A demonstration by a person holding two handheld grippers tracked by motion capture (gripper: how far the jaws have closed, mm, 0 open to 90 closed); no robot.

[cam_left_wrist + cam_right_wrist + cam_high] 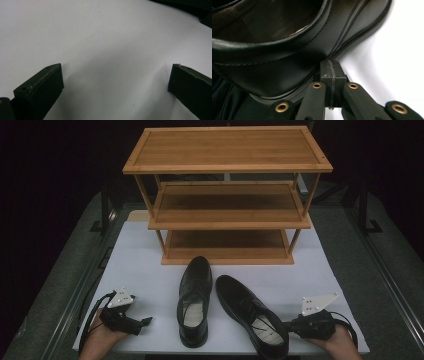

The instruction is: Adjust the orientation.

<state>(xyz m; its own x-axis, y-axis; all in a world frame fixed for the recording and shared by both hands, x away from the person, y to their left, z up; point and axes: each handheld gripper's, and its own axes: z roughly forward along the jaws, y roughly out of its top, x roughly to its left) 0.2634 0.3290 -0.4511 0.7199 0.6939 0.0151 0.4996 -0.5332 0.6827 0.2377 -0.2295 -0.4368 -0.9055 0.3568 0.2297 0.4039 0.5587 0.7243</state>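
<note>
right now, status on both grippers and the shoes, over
Left gripper open over white mat, empty. Right gripper shut, fingers against heel of right shoe, nothing gripped. Left shoe untouched. Path to wooden rack clear.

1 overhead view, 2 close tool views
</note>
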